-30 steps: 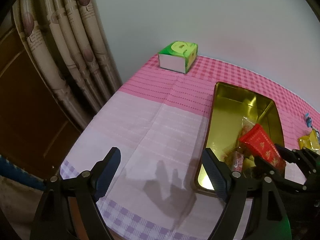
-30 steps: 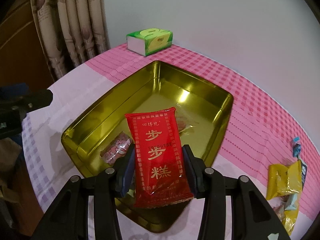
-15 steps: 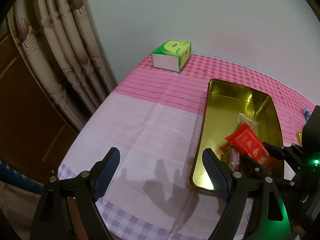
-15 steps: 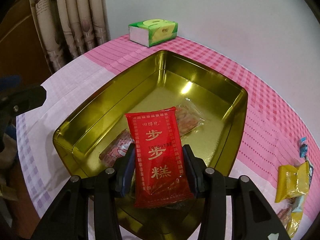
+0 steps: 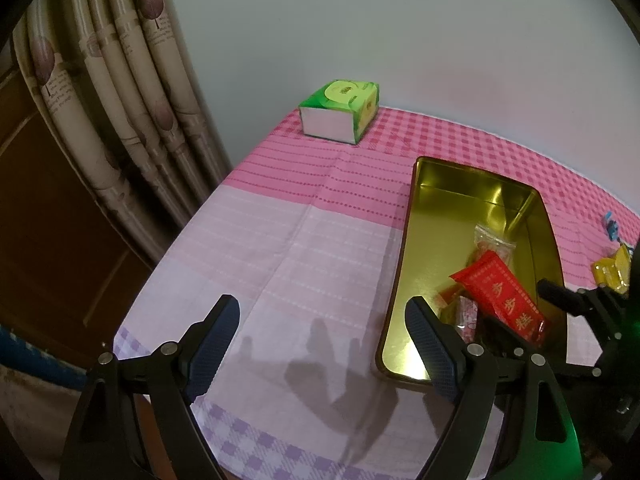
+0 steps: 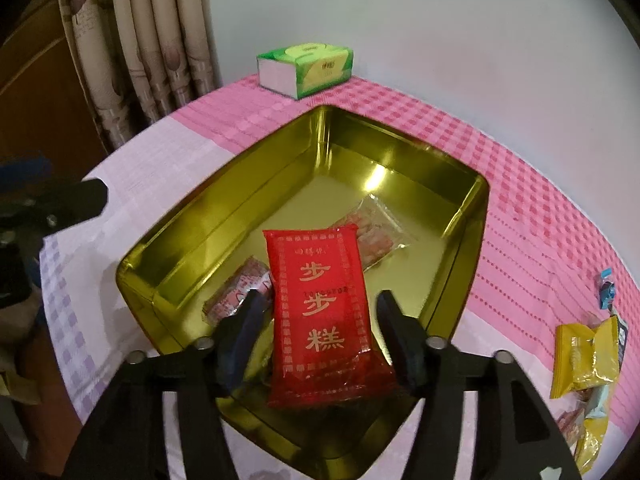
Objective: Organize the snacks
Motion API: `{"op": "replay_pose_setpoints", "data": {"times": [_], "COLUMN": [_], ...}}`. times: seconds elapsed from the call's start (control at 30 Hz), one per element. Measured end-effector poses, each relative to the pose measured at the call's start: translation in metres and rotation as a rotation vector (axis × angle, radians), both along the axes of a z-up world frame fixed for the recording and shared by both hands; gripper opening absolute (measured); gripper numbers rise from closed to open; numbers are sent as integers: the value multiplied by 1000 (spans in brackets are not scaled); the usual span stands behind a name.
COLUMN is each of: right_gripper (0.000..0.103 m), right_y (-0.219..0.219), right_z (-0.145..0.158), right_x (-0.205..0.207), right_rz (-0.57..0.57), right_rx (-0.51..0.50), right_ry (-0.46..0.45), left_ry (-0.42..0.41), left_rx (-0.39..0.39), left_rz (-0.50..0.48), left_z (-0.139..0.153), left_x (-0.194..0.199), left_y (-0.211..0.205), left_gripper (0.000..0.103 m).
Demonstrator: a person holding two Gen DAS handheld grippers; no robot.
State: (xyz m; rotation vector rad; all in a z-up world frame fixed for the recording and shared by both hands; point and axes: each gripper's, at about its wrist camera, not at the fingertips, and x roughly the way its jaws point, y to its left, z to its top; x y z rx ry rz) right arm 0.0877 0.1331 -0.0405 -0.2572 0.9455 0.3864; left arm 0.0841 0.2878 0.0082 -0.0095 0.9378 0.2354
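A red snack packet with gold characters lies between the fingers of my right gripper, over the near end of the gold tin. The right jaws are opening, and a gap shows on each side of the packet. In the left wrist view the same packet leans inside the tin. Under it lie a clear-wrapped snack and a pink-wrapped one. My left gripper stands open over bare tablecloth, left of the tin, with nothing in it.
Yellow snack packets and a small blue one lie on the pink check cloth to the right of the tin. A green tissue box stands at the far edge by the wall. Curtains hang past the table's left edge.
The right gripper's fingers have spread apart from the red packet, which they gripped before. The tin now sits closer under the right gripper. The left gripper has stayed put.
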Motion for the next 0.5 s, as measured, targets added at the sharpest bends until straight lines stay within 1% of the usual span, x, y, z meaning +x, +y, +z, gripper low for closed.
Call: {"op": "replay_pose_setpoints", "data": {"times": [0.2,0.3,0.5], "right_gripper": [68,68,69], "right_y": [-6,-16,-56], "right_z": [14,24,44], "right_x": [-5,-10,-25], "right_rz": [-14,-25,-75], "right_rx": [22,48,88], "right_ry": [-32,-48,-87], "left_ry": [2,-1,0], "left_rx": [8,21,39], "left_rz": [-5,-3,-17], "left_z": [-1,-1,0], "left_x": [0,0,-2], "left_y": [-1,-2,-8], "left_gripper": [85,85,86]}}
